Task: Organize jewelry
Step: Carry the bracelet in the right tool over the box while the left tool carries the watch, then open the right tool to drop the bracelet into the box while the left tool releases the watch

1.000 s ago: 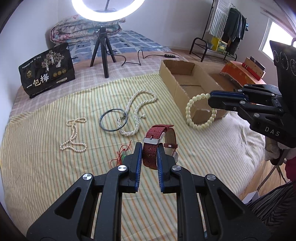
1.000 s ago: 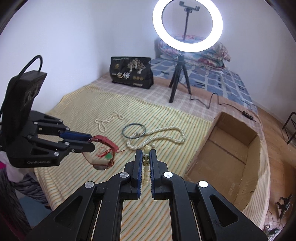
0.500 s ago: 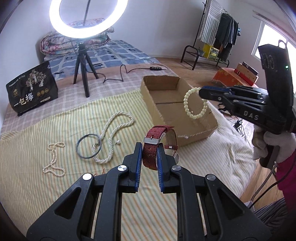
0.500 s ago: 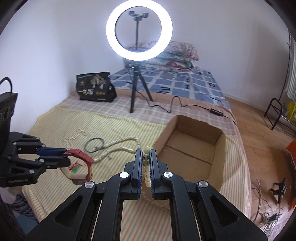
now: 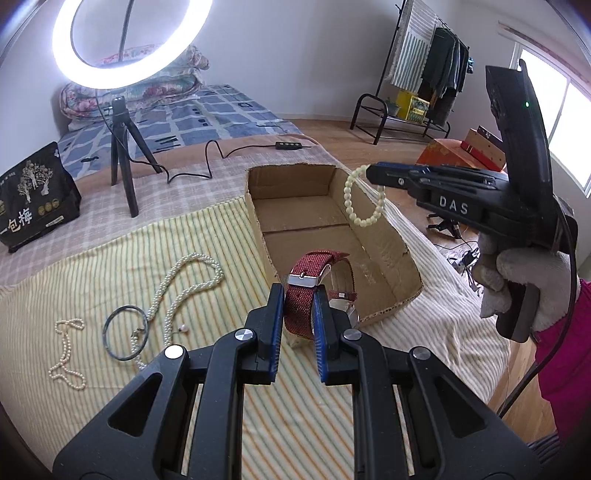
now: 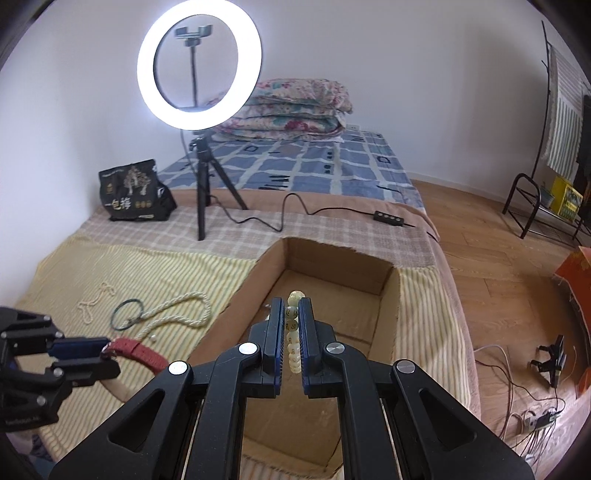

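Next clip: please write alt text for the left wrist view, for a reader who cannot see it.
The left gripper is shut on a red watch at the near edge of an open cardboard box. The right gripper holds a pale bead bracelet over the box, and pearl necklaces and a dark bangle lie on the striped blanket.

Both wrist views look forward, close over the bed, apparently sharing the cardboard box [image 5: 332,221] [image 6: 332,317].

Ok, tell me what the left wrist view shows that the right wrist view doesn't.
Left only: the gloved hand gripping the right hand-held gripper, the window, the watch buckle. Right only: markings on the bead bracelet, the phone clamp. Both: cardboard box, red watch, pearl necklaces, ring light.
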Demonstrator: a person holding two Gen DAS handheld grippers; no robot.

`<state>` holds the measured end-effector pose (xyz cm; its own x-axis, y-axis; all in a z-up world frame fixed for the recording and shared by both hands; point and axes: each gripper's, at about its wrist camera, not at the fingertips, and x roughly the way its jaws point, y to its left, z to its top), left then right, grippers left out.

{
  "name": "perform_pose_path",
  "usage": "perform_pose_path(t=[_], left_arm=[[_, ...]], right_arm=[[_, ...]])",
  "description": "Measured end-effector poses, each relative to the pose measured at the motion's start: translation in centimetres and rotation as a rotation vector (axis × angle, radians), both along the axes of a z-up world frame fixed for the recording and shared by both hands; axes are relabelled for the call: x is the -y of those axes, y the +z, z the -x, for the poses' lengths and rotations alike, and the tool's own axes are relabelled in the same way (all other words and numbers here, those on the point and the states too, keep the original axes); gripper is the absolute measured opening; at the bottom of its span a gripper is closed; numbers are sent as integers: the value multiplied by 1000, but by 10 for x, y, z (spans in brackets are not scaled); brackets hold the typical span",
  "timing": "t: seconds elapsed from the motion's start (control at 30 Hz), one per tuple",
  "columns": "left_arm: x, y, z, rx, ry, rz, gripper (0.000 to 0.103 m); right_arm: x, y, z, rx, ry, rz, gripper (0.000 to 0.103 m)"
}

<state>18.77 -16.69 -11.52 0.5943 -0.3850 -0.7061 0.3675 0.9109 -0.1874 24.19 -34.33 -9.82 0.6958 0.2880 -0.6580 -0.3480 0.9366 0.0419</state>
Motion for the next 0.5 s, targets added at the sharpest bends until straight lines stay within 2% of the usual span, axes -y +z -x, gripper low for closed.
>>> perform_pose_path(t=[0.17,0.5], left_arm=[[15,-5,-9,-1,-2,11,14],[35,-13,-13,-5,-26,-16,14]], right_arm=[[8,0,-19,5,-33,-23,6],[15,-12,-37,-19,-55,-70,6]])
